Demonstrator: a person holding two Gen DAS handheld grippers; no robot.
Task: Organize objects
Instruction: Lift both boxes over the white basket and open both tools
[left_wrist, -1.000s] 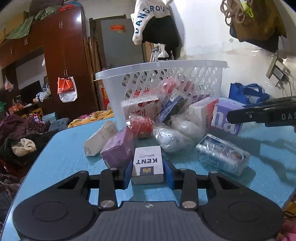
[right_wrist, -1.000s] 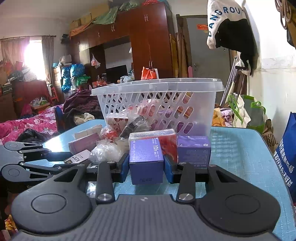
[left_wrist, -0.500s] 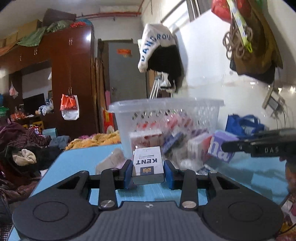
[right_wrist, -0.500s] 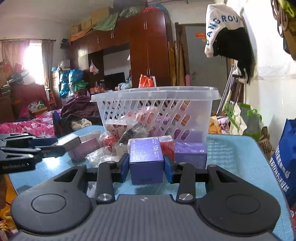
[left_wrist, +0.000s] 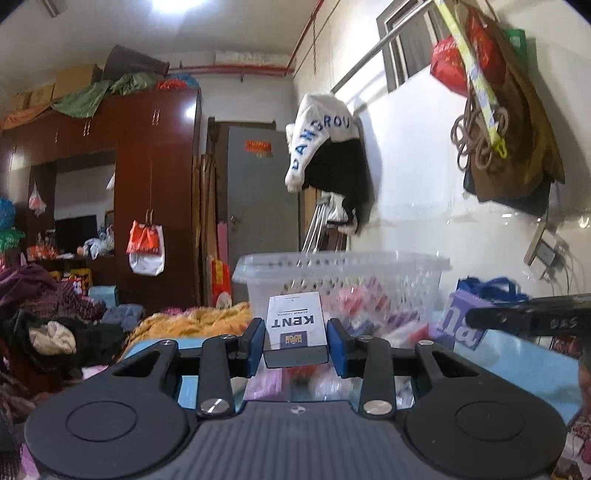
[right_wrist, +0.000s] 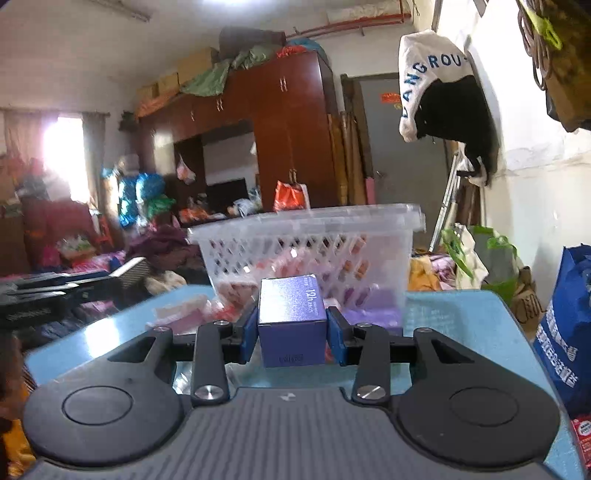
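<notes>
My left gripper (left_wrist: 295, 341) is shut on a white KENT cigarette pack (left_wrist: 296, 323) and holds it in the air, in front of the clear plastic basket (left_wrist: 343, 264). My right gripper (right_wrist: 291, 334) is shut on a purple box (right_wrist: 291, 319) and holds it above the blue table (right_wrist: 454, 314), also facing the basket (right_wrist: 306, 225). The basket holds several packets. The right gripper shows at the right of the left wrist view (left_wrist: 532, 317); the left gripper shows at the left of the right wrist view (right_wrist: 62, 290).
Loose packets and purple boxes (right_wrist: 373, 315) lie on the table before the basket. A blue bag (right_wrist: 565, 332) stands at the table's right. Clothes piles (left_wrist: 55, 332) and a dark wardrobe (left_wrist: 155, 192) lie beyond the table's left edge.
Both grippers have risen with their boxes and tilted upward; the table and loose packets have dropped low in both views, and the basket rim is now near eye level.
</notes>
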